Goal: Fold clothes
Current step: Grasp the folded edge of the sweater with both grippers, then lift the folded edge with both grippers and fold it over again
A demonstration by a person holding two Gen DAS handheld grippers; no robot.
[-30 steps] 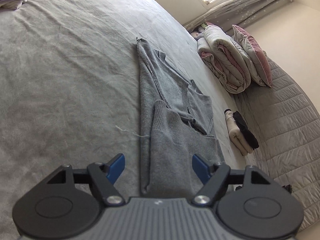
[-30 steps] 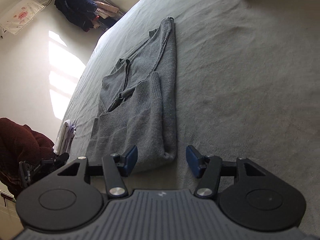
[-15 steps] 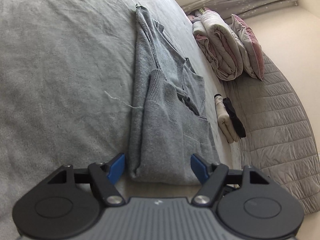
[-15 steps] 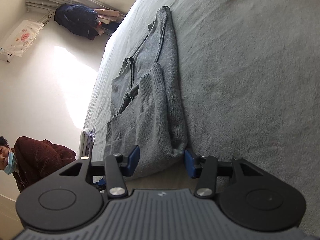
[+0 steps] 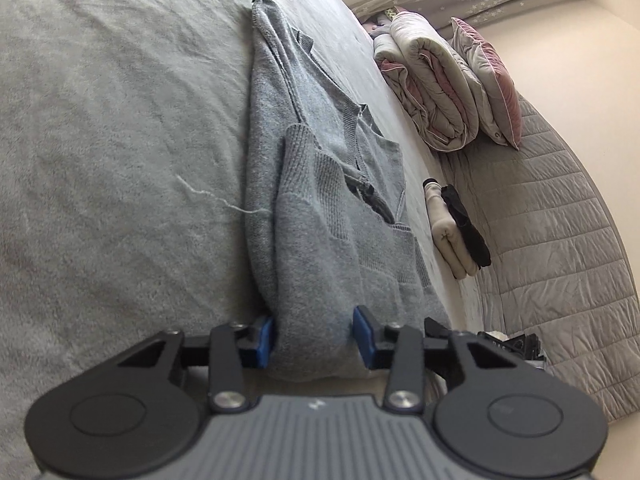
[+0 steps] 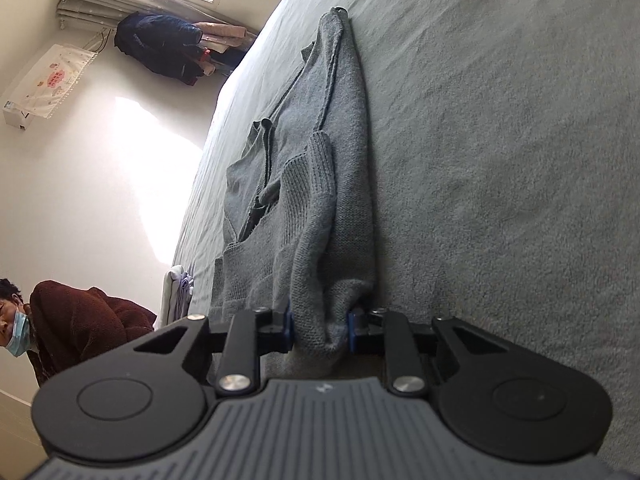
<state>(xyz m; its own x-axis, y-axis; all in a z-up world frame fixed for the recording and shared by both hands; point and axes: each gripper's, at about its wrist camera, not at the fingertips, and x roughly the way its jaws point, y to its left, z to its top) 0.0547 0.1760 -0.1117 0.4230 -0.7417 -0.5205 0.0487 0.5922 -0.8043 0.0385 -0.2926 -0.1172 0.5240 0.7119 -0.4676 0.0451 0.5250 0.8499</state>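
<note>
A grey knit sweater [image 5: 320, 200], folded lengthwise with a sleeve laid on top, stretches away from me on the grey bed cover [image 5: 100, 160]. In the left wrist view, my left gripper [image 5: 314, 340] is at the sweater's near end. Its jaws are closing, and the blue pads [image 5: 264, 342] press a bunch of fabric from both sides. In the right wrist view, the sweater [image 6: 312, 184] runs the same way. My right gripper [image 6: 319, 328] is closing on the near corner, with the folded edge pinched between its pads.
Rolled quilts and a pink pillow [image 5: 440, 92] lie at the bed's far right. Folded cream and black items [image 5: 456, 236] sit beside the sweater. A loose thread [image 5: 216, 200] trails left. A person in a dark red top [image 6: 84, 320] bends at the bedside near folded white cloth [image 6: 176, 292].
Both grippers sank and moved forward to the sweater's near end. Their jaws went from wide apart to narrowed onto the fabric, which now bunches between the pads.
</note>
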